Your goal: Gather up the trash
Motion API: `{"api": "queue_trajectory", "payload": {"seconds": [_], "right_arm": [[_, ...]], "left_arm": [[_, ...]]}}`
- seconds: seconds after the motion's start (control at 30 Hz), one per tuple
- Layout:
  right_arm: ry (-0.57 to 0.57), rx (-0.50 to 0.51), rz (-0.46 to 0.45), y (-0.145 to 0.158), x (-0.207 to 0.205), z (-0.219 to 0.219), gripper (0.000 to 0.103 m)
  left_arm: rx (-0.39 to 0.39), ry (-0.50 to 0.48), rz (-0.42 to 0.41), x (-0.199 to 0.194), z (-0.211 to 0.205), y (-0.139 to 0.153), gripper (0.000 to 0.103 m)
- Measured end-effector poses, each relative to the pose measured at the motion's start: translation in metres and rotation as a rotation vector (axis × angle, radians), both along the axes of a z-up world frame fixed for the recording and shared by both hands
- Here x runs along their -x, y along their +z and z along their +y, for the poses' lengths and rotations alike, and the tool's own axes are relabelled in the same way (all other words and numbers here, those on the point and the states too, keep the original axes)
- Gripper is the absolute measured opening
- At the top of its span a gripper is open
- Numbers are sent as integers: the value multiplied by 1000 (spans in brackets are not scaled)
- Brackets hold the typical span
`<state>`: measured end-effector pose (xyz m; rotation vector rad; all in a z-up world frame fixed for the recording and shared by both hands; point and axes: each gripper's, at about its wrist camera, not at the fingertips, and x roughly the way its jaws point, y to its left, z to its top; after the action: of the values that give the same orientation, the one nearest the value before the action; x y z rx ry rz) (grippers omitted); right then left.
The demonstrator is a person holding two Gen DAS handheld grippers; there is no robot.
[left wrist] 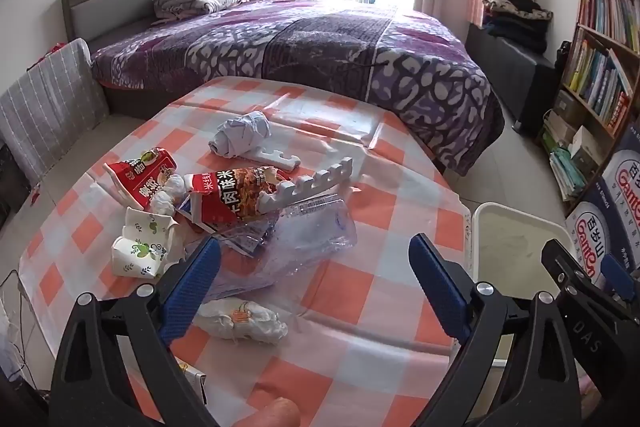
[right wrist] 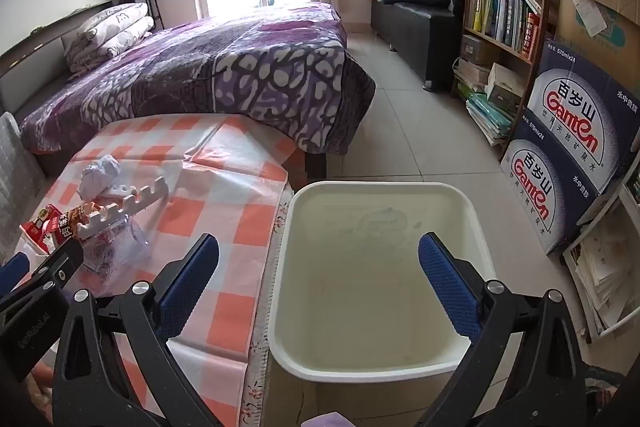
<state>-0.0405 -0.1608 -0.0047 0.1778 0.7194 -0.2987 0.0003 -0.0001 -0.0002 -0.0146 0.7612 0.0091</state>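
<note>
— Fingers first: how do the two grippers stand?

— Both spread wide with nothing between them. The left gripper hangs over the checked table, above a crumpled clear plastic bag. The right gripper hangs over the white bin, which sits just beside the table's edge.

— And the trash?

— All on the table: a white wad nearest the left fingers, folded paper cups, red snack wrappers, two white notched foam strips and a crumpled paper ball farther back.
</note>
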Motion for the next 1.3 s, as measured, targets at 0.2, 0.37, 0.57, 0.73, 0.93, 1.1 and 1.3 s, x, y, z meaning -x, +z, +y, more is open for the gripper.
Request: {"api": "queue_trajectory", "payload": {"seconds": [0.2,0.37,0.57,0.73,0.93,1.1,1.3], "right_arm": [[0,0,0,-1,0,-1,96],[0,3,0,-2,1,0,96],[0,-6,3,-3,0,-2,96],[-2,-7,3,-3,0,-2,96],[-1,-9,7,-4,0,-3,96],[-1,-12,9,-3,-1,-2,96],[-2,-12,11,-6,-1,-3,96]], "left_arm": [[3,-2,0,0,1,0,92],[-2,0,-2,0,0,0,92],[-3,-1,0,0,0,0,92],[13,-6,11,1,1,-1,92],[17,-7,17,-1,0,-5,92],[15,-8,17,-1,0,-5,92],[15,-8,19,-1,0,-5,92]]}}
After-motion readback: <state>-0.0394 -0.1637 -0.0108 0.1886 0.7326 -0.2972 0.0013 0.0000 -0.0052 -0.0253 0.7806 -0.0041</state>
